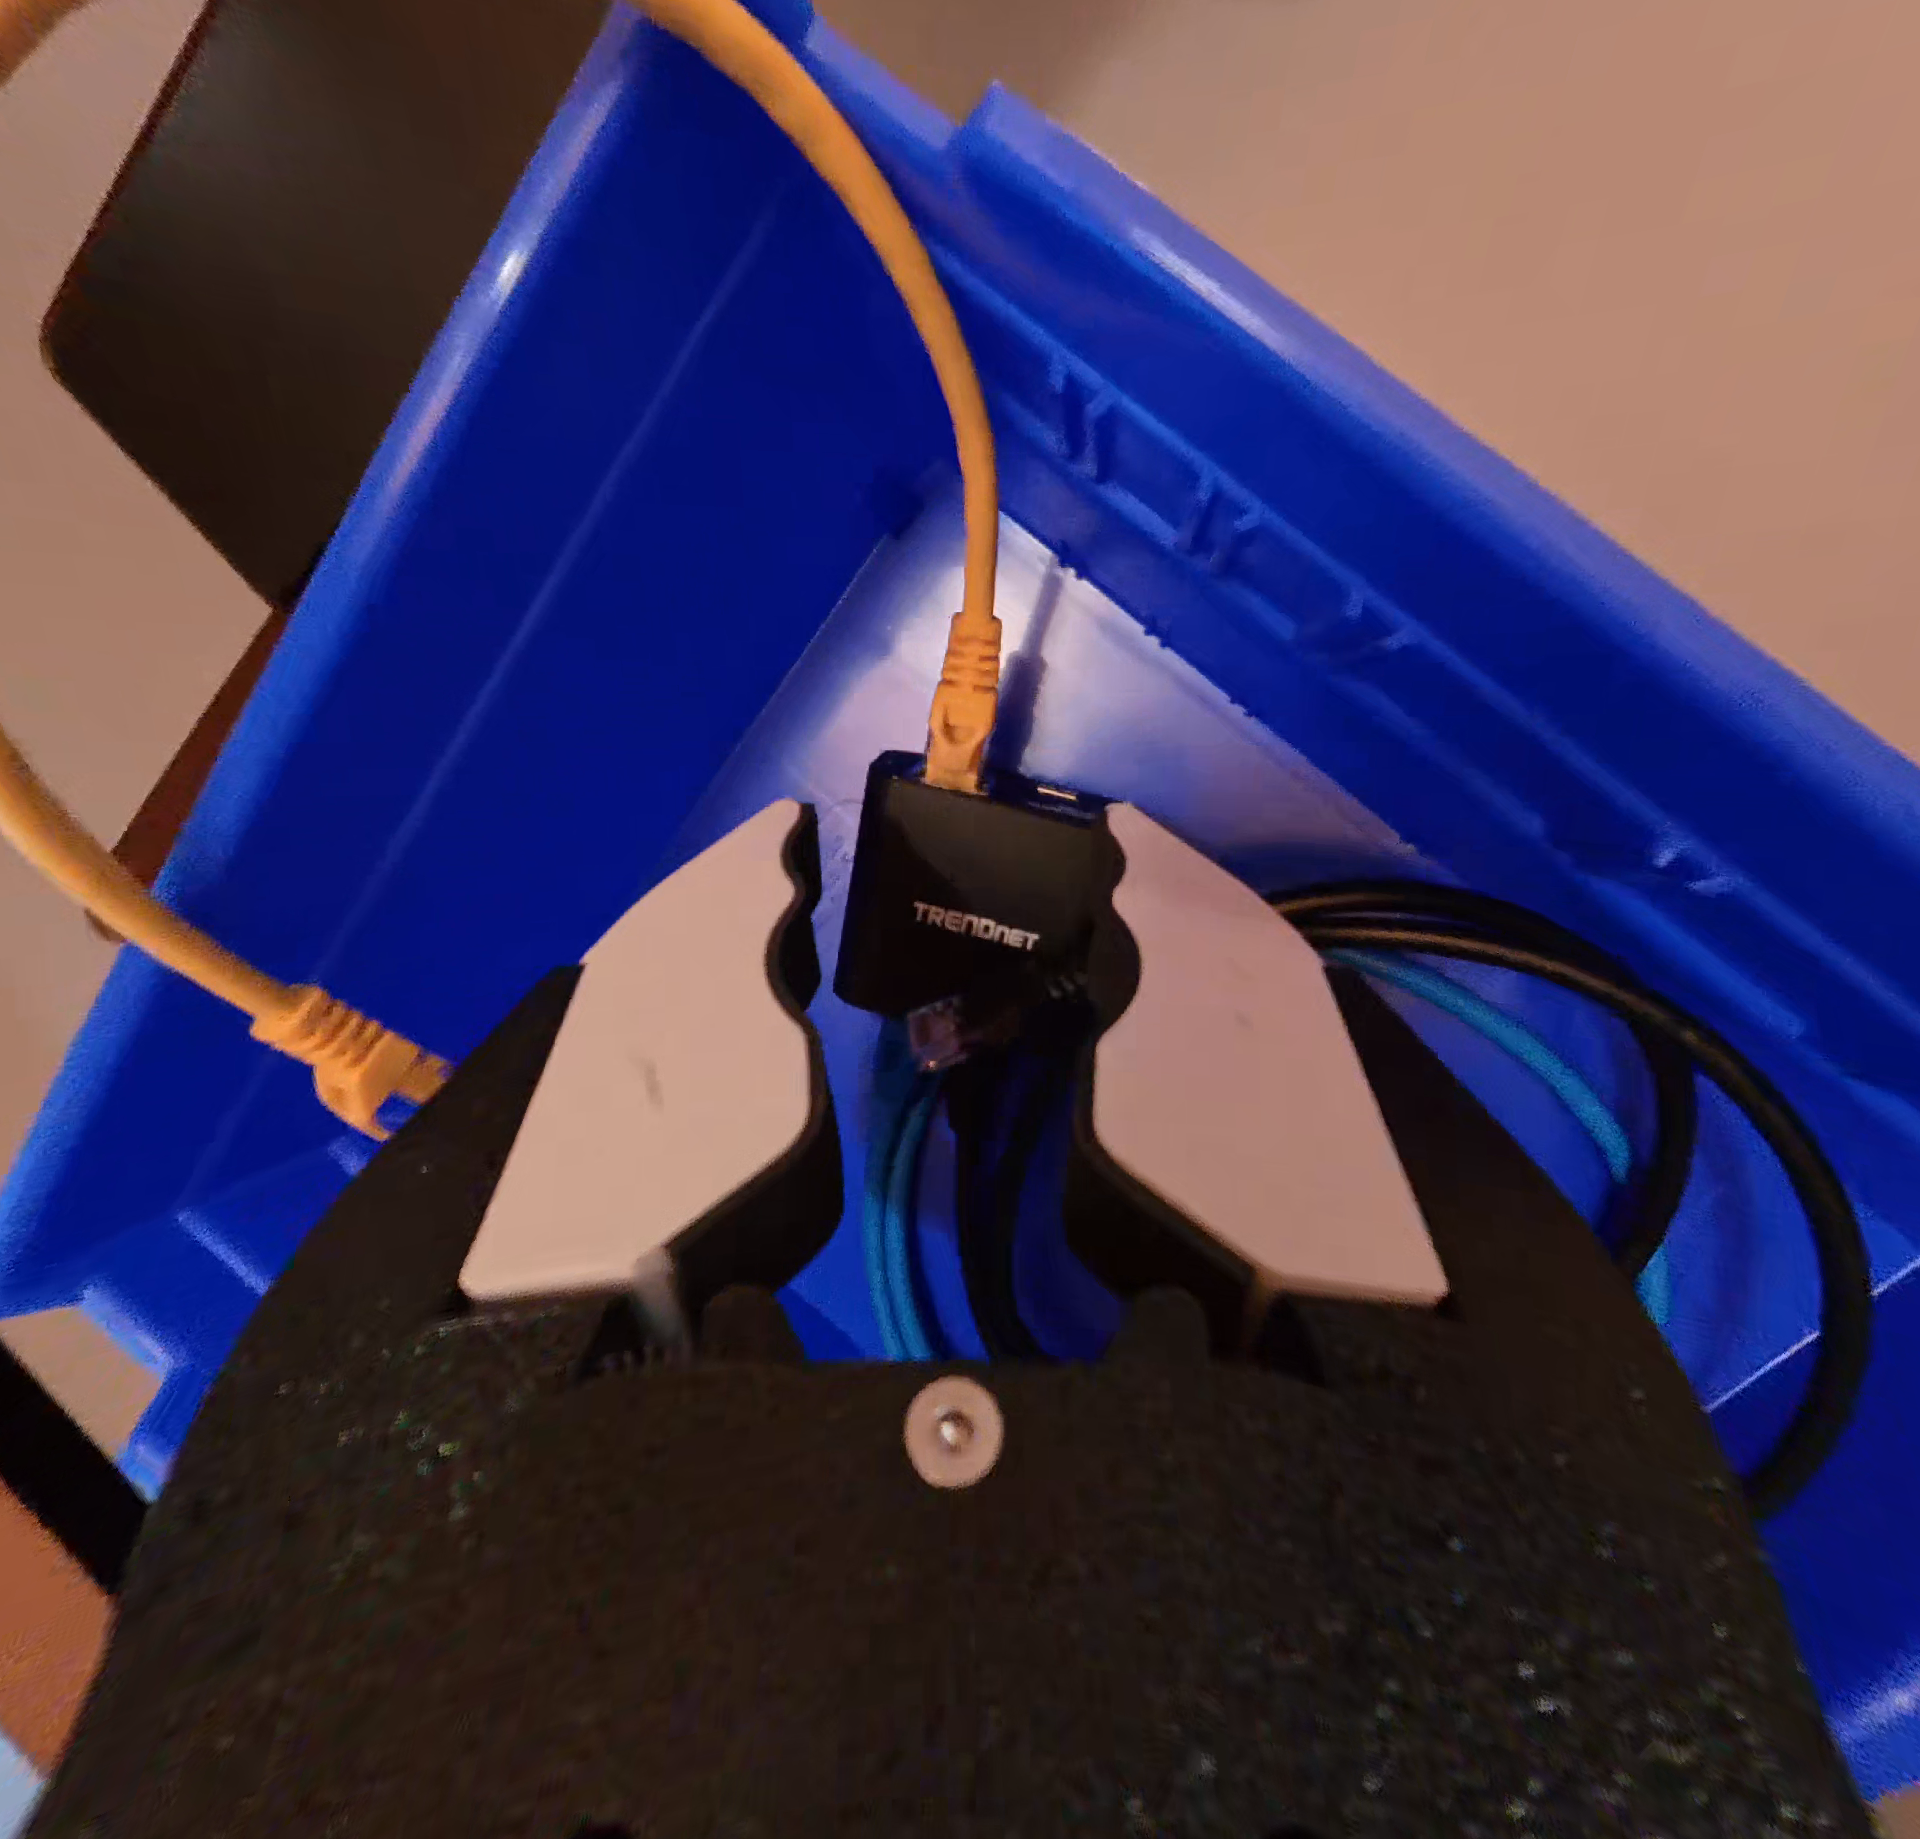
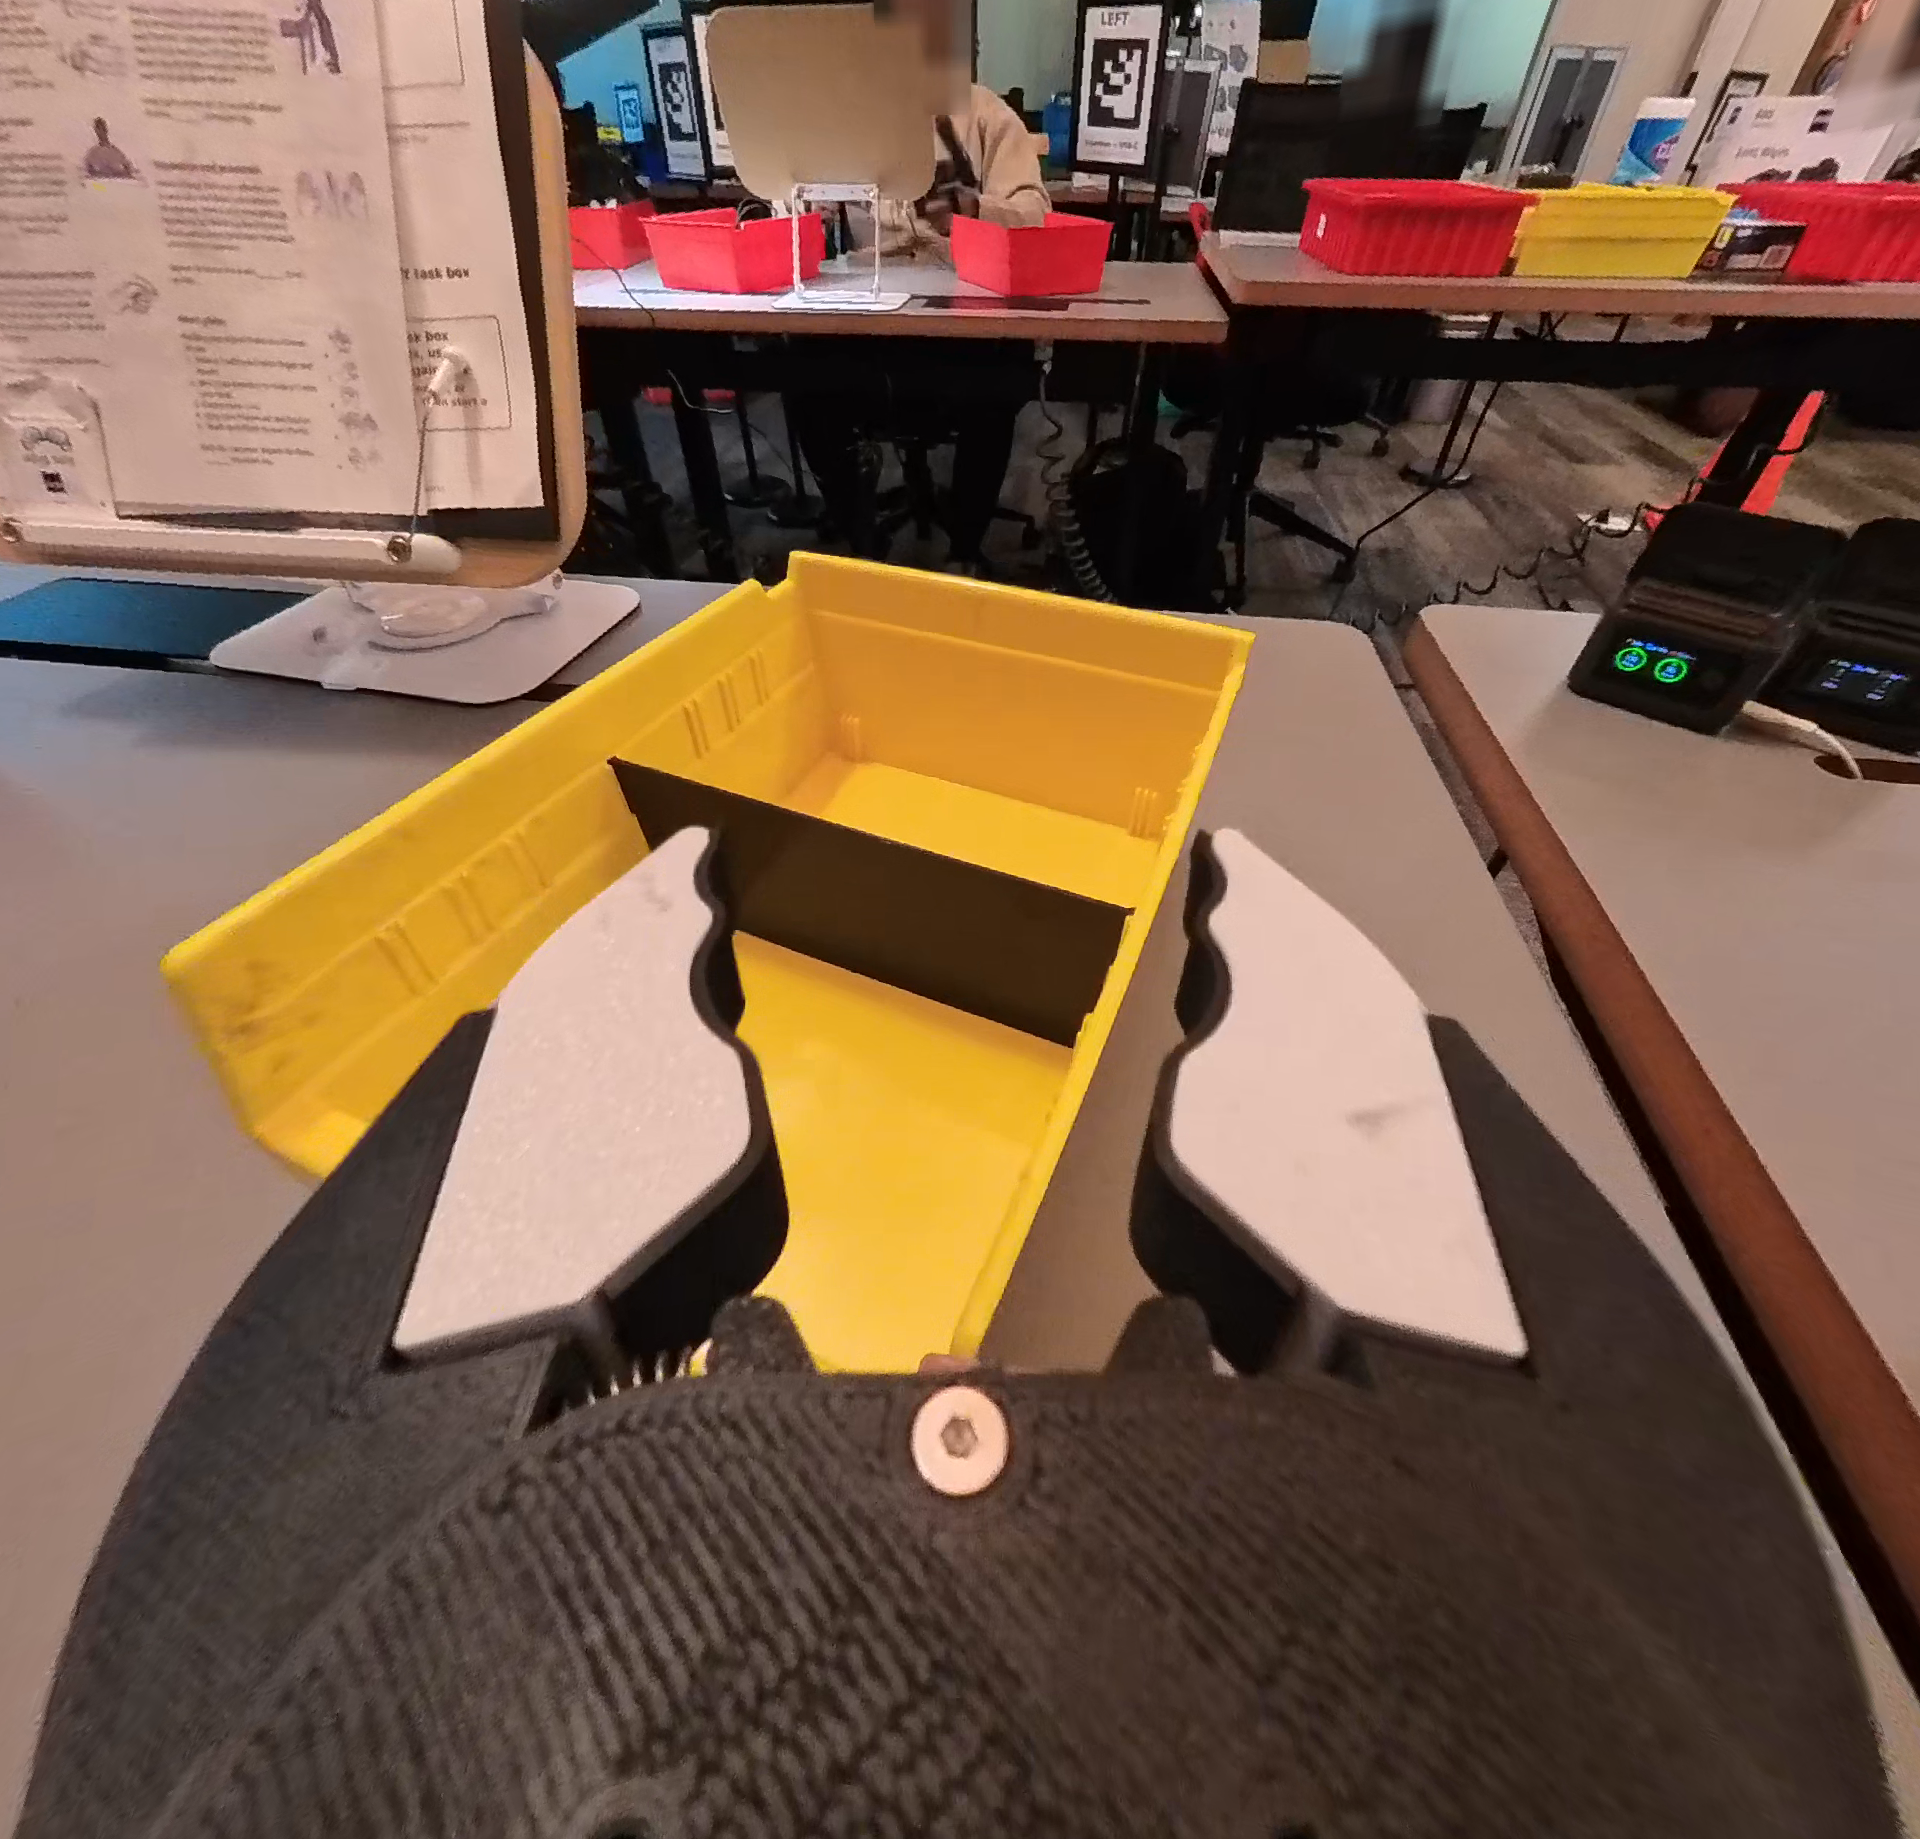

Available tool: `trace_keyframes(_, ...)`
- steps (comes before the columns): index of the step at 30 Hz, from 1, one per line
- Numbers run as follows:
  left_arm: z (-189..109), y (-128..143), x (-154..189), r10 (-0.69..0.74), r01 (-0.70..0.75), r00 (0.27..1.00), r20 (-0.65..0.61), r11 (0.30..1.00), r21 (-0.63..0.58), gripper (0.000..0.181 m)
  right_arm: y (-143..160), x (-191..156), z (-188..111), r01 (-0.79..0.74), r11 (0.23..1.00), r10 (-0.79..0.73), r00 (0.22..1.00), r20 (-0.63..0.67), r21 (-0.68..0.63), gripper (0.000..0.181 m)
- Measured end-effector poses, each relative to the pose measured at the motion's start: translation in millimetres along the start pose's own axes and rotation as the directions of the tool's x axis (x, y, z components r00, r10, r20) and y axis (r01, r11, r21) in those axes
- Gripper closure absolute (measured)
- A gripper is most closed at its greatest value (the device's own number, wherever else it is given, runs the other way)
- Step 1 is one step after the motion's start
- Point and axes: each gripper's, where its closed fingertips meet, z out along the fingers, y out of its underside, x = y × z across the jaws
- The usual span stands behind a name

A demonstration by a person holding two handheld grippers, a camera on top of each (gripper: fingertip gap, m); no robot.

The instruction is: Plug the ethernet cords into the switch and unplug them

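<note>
In the left wrist view my left gripper (image 1: 961, 896) is shut on a small black switch (image 1: 971, 890) and holds it over a blue bin (image 1: 582, 563). An orange ethernet cord (image 1: 914, 262) is plugged into the switch's far side by one plug (image 1: 961, 709); its other plug (image 1: 343, 1051) hangs free at the left. Blue cords (image 1: 899, 1218) and black cords (image 1: 1766, 1114) lie in the bin below, with a clear plug just under the switch. In the right wrist view my right gripper (image 2: 951, 916) is open and empty above a yellow bin (image 2: 436, 916).
The yellow bin has a black divider (image 2: 914, 916) and stands on a grey table (image 2: 125, 854). A document stand (image 2: 270, 231) stands at the back left. Black devices with lit screens (image 2: 1704, 636) sit on the table to the right. Other tables with red and yellow bins stand behind. The grippers' ends are close to 65 centimetres from one another.
</note>
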Motion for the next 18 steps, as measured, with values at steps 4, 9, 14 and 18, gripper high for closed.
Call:
trace_keyframes(4,1.5,12.8,8.6,-0.007,0.005,0.996,-0.092,1.0,-0.02,0.127,3.7,-1.0,3.1,0.025,1.0,-0.025,1.0,-0.007,-0.018,0.098)
trace_keyframes(9,7.8,35.7,-2.1,0.033,-0.035,0.999,-0.022,0.992,-0.122,0.115,8.6,-3.1,6.5,0.021,0.999,-0.021,1.0,0.002,-0.032,0.098)
trace_keyframes(14,14.8,44.3,1.5,0.09,-0.097,0.994,-0.06,0.987,-0.127,0.122,5.8,-3.4,4.1,0.026,0.999,-0.026,1.0,0.003,-0.024,0.098)
trace_keyframes(18,16.9,42.9,1.3,0.086,-0.09,0.995,-0.059,0.994,-0.068,0.122,-1.0,-6.3,1.4,0.022,1.0,-0.022,1.0,0.015,0.001,0.099)
